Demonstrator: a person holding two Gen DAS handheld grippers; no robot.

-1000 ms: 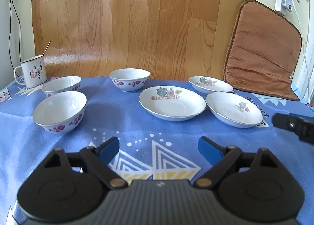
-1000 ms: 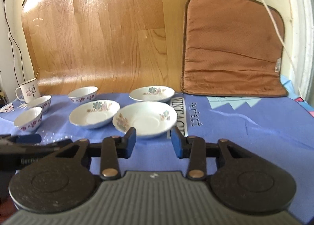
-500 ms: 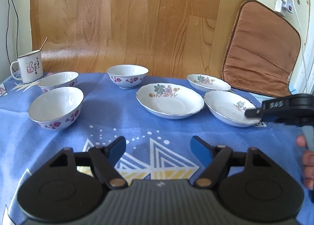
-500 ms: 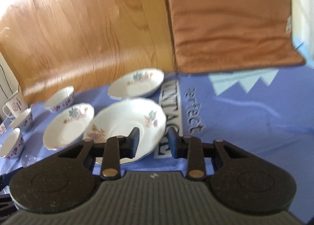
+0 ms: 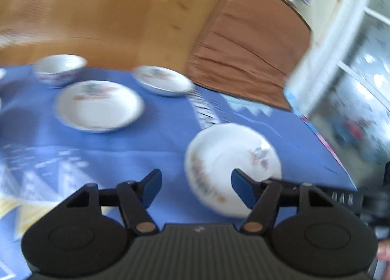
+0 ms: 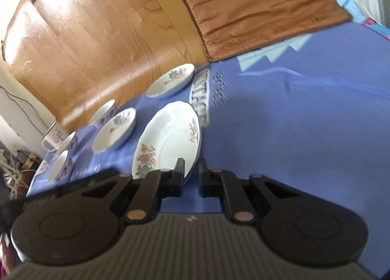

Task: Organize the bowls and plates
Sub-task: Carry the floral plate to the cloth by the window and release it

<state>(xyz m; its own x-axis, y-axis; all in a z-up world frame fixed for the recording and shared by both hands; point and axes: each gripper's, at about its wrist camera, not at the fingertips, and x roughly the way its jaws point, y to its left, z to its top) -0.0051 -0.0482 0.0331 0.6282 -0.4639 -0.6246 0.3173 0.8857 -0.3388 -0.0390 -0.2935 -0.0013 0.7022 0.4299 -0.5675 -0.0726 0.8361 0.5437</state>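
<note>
Several white floral plates and bowls sit on a blue tablecloth (image 6: 304, 121). My right gripper (image 6: 190, 172) has its jaws closed onto the near rim of the nearest floral plate (image 6: 168, 141), which looks tilted up. That plate also shows in the blurred left wrist view (image 5: 231, 165). My left gripper (image 5: 196, 187) is open and empty just in front of it. Two more plates (image 6: 114, 130) (image 6: 170, 80) and bowls (image 6: 102, 111) (image 6: 61, 165) lie further left.
A white mug (image 6: 52, 137) stands at the far left. A brown cushion (image 6: 256, 4) leans on the wooden wall panel (image 6: 97, 31) at the back. The right gripper's body (image 5: 341, 199) reaches in at the left view's right edge.
My right gripper moved forward and shut on the nearest plate's rim, tipping it. My left gripper swung right toward that plate and its view is now blurred.
</note>
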